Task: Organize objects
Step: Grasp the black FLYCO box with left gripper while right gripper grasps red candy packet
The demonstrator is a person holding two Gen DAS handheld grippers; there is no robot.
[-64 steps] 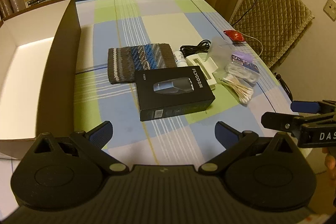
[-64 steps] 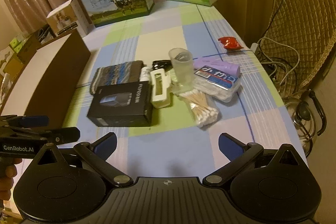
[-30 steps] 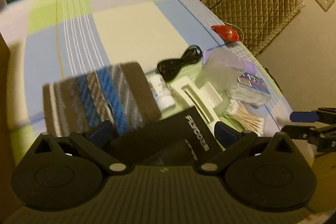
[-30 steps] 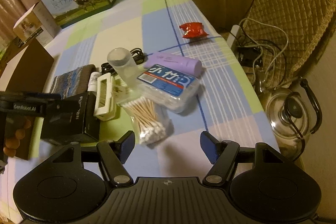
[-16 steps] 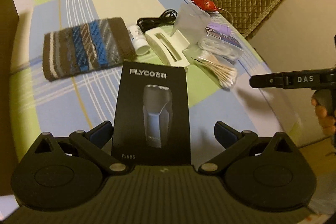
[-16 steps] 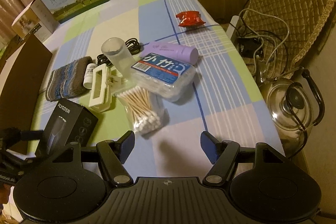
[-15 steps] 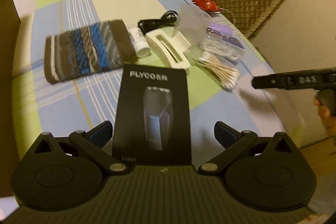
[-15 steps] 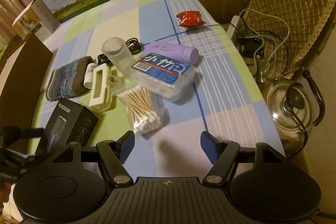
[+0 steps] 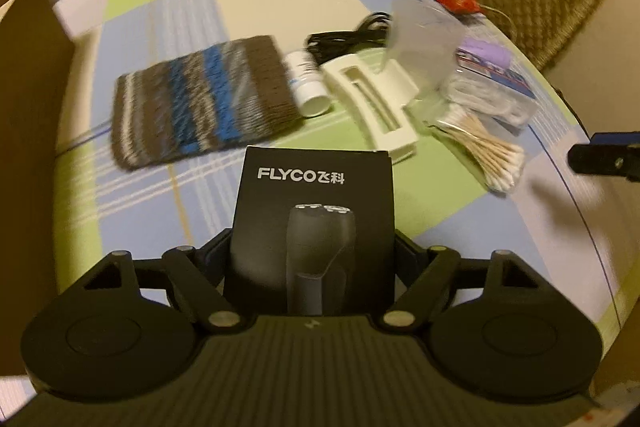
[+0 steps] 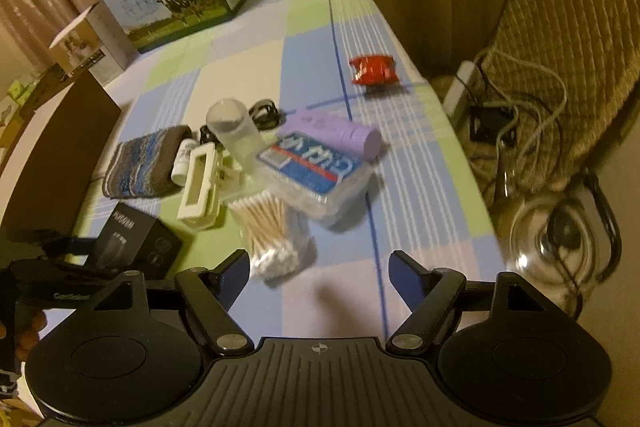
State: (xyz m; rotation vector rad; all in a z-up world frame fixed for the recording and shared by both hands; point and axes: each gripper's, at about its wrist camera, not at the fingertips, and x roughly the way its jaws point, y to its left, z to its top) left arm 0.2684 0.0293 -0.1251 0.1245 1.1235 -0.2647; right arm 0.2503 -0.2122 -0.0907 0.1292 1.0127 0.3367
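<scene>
Since before, left gripper (image 9: 314, 259) has pinched the matte black shaver box (image 9: 314, 227); right gripper (image 10: 320, 267) gapes.

The left claw (image 9: 312, 259) was closed, both fingers pressed against the sides of a black shaver box (image 9: 314, 223). The right claw (image 10: 320, 271) hung with fingers spread wide apart, gripping nothing, low over the surface (image 10: 420, 187).
</scene>
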